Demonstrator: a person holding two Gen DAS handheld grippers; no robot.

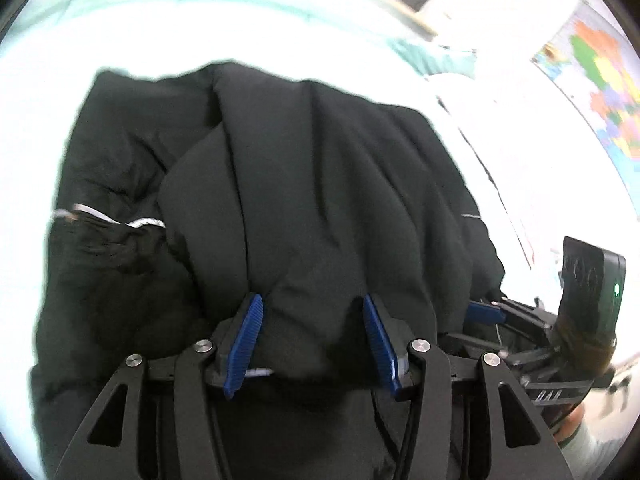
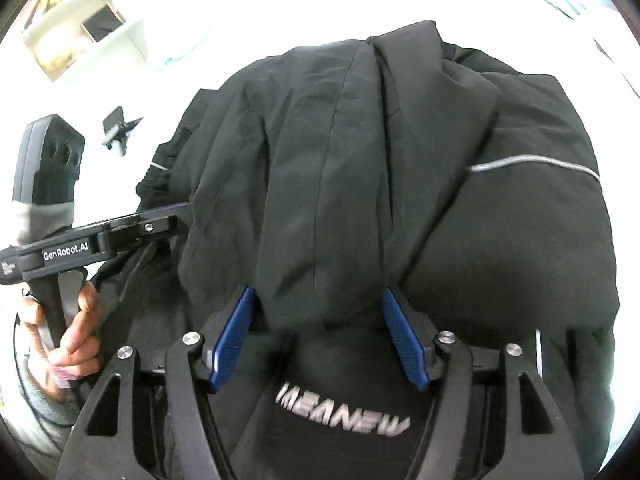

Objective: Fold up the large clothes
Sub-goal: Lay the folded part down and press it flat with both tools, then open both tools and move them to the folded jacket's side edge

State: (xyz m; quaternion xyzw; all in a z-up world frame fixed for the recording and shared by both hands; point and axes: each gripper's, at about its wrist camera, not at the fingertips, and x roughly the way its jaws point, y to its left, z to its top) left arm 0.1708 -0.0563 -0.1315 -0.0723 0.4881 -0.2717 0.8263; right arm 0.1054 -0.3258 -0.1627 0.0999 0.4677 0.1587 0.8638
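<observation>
A large black garment [image 1: 304, 184] with thin white piping lies bunched on a white surface; it fills the right wrist view [image 2: 380, 168] too. My left gripper [image 1: 312, 312] has its blue pads [image 1: 248, 340] spread wide, with a thick fold of the black cloth lying between them. My right gripper [image 2: 318, 304] is likewise spread, blue pads [image 2: 404, 340] either side of a fold, above a black band with white lettering [image 2: 344, 404]. The left gripper also shows at the left of the right wrist view [image 2: 120, 232], hand on its handle.
The white surface [image 1: 36, 100] surrounds the garment. A coloured map [image 1: 600, 92] hangs on the right. A white shelf unit [image 2: 84, 28] stands at the back left, and a small dark stand [image 2: 118, 128] sits on the white surface near it.
</observation>
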